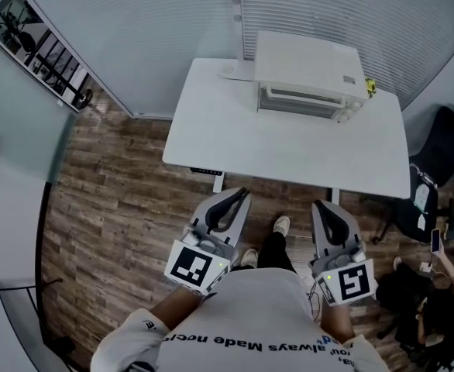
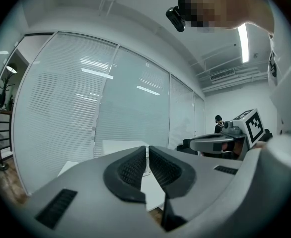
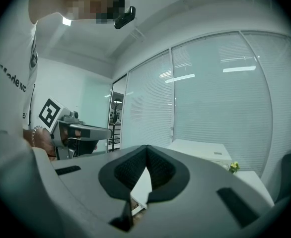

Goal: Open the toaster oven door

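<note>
Toaster oven (image 1: 308,80) sits at the far edge of the white bench (image 1: 289,157), right of centre, its front turned toward the near side. Its door (image 1: 297,99) is up and closed, with the knobs at the right end of the front. A small yellow-green object (image 1: 370,88) lies just beside the oven's right far corner.

Both claws hang on the near side of the bench, well apart from the oven and over the wooden floor (image 1: 111,208). The left claw (image 1: 239,194) points toward the bench's near edge; in the left gripper view its jaws are drawn together with only a thin slit between the ribbed pads (image 2: 130,167), and nothing is in them. The right claw (image 1: 321,205) is level with it to the right; the right gripper view shows its jaws meeting at the tips, also empty, with the oven and the yellow-green object beyond them to the right.

A dark office chair (image 1: 436,177) stands right of the bench.
</note>
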### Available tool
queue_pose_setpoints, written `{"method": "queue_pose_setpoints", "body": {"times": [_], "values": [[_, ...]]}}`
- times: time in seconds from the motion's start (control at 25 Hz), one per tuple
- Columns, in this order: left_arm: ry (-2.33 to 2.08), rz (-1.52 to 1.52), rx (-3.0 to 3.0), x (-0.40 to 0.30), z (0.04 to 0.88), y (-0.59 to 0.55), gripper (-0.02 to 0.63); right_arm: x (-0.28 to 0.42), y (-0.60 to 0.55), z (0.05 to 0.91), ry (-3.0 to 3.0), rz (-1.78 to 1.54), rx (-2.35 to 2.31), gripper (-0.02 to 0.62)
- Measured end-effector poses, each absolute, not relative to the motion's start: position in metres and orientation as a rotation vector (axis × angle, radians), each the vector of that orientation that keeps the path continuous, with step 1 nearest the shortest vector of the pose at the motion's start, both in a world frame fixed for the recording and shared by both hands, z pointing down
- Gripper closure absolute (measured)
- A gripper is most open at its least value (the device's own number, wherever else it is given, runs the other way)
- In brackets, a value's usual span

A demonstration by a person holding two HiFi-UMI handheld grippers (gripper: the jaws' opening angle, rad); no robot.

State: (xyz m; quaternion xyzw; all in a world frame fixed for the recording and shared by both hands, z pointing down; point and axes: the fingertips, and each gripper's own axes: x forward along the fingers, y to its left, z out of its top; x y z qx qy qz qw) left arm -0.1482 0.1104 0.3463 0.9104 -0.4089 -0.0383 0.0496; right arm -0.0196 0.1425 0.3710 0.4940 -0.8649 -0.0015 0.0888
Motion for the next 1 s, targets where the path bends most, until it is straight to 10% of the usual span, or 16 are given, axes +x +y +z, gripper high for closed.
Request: {"method": "queue_pose_setpoints", "body": {"times": [1.0], "values": [[-1.236, -0.039, 2.8, -0.031, 0.33, -0.023, 0.571, 0.095, 0.011, 0.362, -2.605, 0.04, 1.515, 0.588]]}}
